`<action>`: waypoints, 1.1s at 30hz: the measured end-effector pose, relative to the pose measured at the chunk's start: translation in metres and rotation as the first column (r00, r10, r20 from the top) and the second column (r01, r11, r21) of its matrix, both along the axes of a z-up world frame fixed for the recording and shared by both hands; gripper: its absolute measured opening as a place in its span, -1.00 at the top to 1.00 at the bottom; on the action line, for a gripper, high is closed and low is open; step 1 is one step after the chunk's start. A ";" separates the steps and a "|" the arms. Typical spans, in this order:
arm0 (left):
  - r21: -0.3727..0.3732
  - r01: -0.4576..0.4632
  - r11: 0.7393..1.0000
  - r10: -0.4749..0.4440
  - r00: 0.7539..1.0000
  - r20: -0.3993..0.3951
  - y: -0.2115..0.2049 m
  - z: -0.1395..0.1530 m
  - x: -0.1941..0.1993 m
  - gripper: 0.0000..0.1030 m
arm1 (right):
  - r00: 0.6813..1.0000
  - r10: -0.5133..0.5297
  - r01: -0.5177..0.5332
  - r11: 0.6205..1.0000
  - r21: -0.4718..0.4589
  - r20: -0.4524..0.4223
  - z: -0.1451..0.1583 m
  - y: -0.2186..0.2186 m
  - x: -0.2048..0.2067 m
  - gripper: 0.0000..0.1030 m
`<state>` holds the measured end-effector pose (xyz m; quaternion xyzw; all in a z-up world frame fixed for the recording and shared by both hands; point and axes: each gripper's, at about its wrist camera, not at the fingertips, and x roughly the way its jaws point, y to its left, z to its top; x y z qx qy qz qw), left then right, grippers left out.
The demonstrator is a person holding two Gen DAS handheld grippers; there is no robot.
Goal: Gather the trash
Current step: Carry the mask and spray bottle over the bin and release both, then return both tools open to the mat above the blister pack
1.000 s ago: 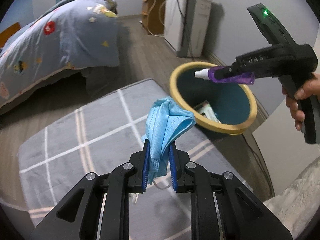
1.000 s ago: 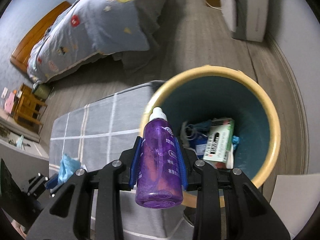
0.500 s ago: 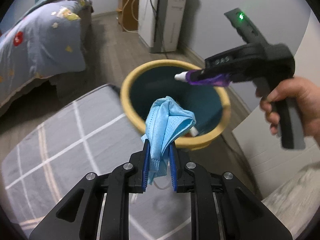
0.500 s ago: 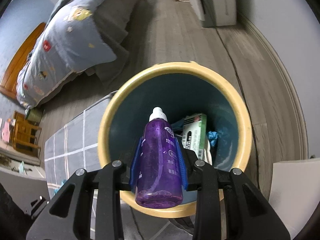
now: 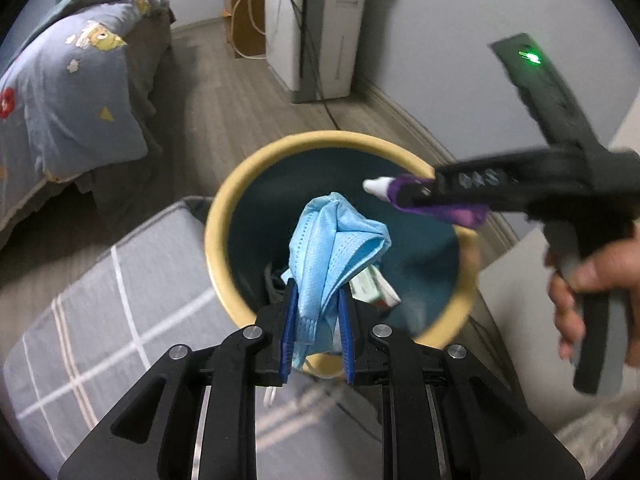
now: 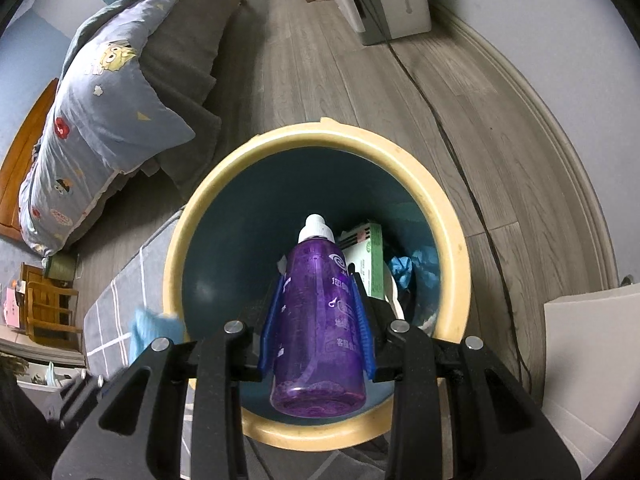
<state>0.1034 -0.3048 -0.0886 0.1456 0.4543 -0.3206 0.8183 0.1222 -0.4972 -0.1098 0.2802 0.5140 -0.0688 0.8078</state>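
Note:
My left gripper point(image 5: 318, 300) is shut on a crumpled blue face mask point(image 5: 340, 240) and holds it over the near rim of the round bin point(image 5: 224, 208), which has a yellow rim and a teal inside. My right gripper point(image 6: 318, 292) is shut on a purple bottle point(image 6: 316, 320) with a white cap, held over the bin point(image 6: 248, 160). The right gripper point(image 5: 404, 196) with the bottle point(image 5: 460, 212) also shows in the left wrist view, above the bin's far right side. The mask shows as a blue blur in the right wrist view point(image 6: 154, 326).
The bin holds a green-and-white box point(image 6: 366, 256) and blue scraps point(image 6: 416, 264). A grey checked rug point(image 5: 100, 320) lies left of the bin. A bed with a blue quilt point(image 5: 60, 92) stands at left. A white appliance point(image 5: 324, 24) and a floor cable point(image 6: 460, 152) are behind.
Both grippers have moved toward the bin. The mask went from over the rug to over the bin's near rim. The bottle now hangs over the bin's opening.

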 end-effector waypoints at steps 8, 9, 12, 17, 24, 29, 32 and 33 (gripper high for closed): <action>0.003 -0.046 0.999 0.046 0.997 0.060 0.001 0.000 0.025 0.26 | 1.000 0.010 -0.010 1.000 -0.003 -0.003 -0.008 0.007 0.008 0.38; 0.000 -0.049 0.999 0.049 0.997 0.064 0.003 -0.001 0.025 0.08 | 1.000 0.010 -0.010 1.000 -0.002 -0.006 -0.010 0.008 0.010 0.38; -0.010 -0.079 0.997 0.080 0.994 0.069 0.014 -0.004 0.030 -0.22 | 1.000 0.005 -0.005 1.000 0.002 -0.023 -0.016 0.012 0.016 0.38; -0.022 -0.116 0.993 0.117 0.992 0.050 0.035 -0.010 0.038 -0.25 | 0.999 0.018 -0.018 1.000 -0.002 -0.030 -0.021 0.022 0.026 0.38; -0.034 -0.136 0.990 0.137 0.990 0.045 0.057 -0.013 0.044 -0.25 | 0.998 0.040 -0.038 0.998 -0.046 0.038 -0.008 0.042 0.040 -0.05; -0.056 -0.146 0.988 0.148 0.988 0.037 0.065 -0.012 0.042 -0.25 | 0.999 0.032 -0.030 0.997 -0.069 0.023 -0.007 0.044 0.039 -0.40; -0.063 -0.147 0.987 0.149 0.988 0.031 0.069 -0.011 0.039 -0.32 | 1.000 0.006 -0.006 0.996 -0.092 0.008 -0.006 0.041 0.036 -0.70; -0.063 -0.148 0.987 0.151 0.988 0.033 0.070 -0.011 0.038 -0.39 | 1.000 -0.001 0.001 0.995 -0.098 0.007 -0.005 0.040 0.035 -0.73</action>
